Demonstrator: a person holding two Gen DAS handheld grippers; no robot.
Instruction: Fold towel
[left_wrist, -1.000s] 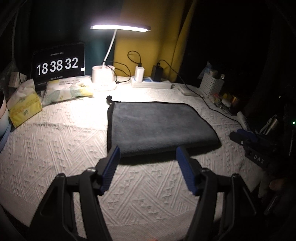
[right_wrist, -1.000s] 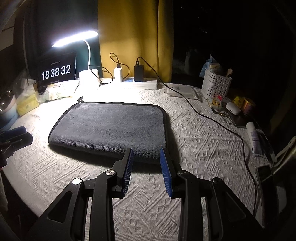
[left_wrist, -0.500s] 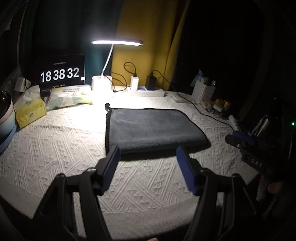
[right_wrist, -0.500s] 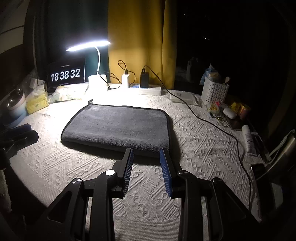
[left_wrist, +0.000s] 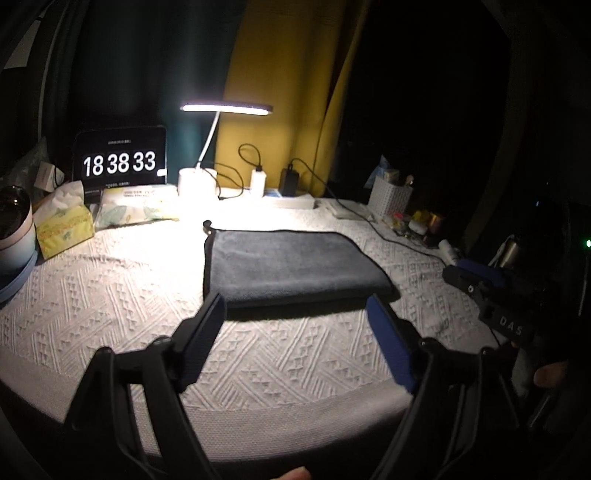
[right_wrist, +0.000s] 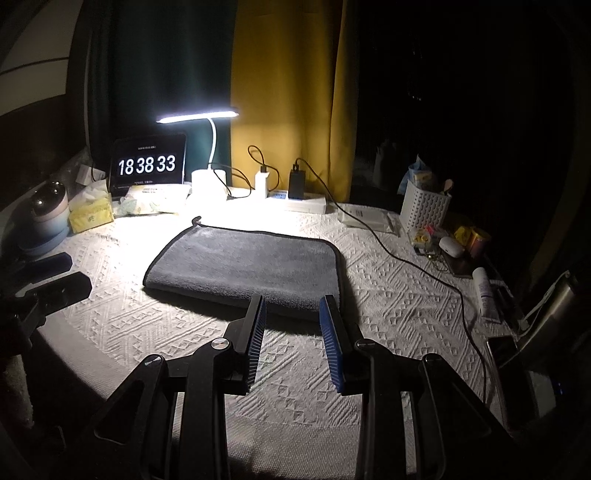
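Blue-padded black fingers, two pairs, nearest the lens. Left gripper: fingers spread wide, holding nothing, raised over the white textured cloth of the bench. Right gripper: fingers parted more narrowly, likewise holding nothing. Grey towel (dark-edged, with a small hanging loop at a far corner): lies flat and folded on the bench just beyond both sets of fingertips, its near edge not touching them; in the left view the fingers frame that edge, in the right view they sit before its right-hand near corner. Farther back: tissue pack, white basket, lit desk lamp, clock display reading 18 38 33, yellow curtain.
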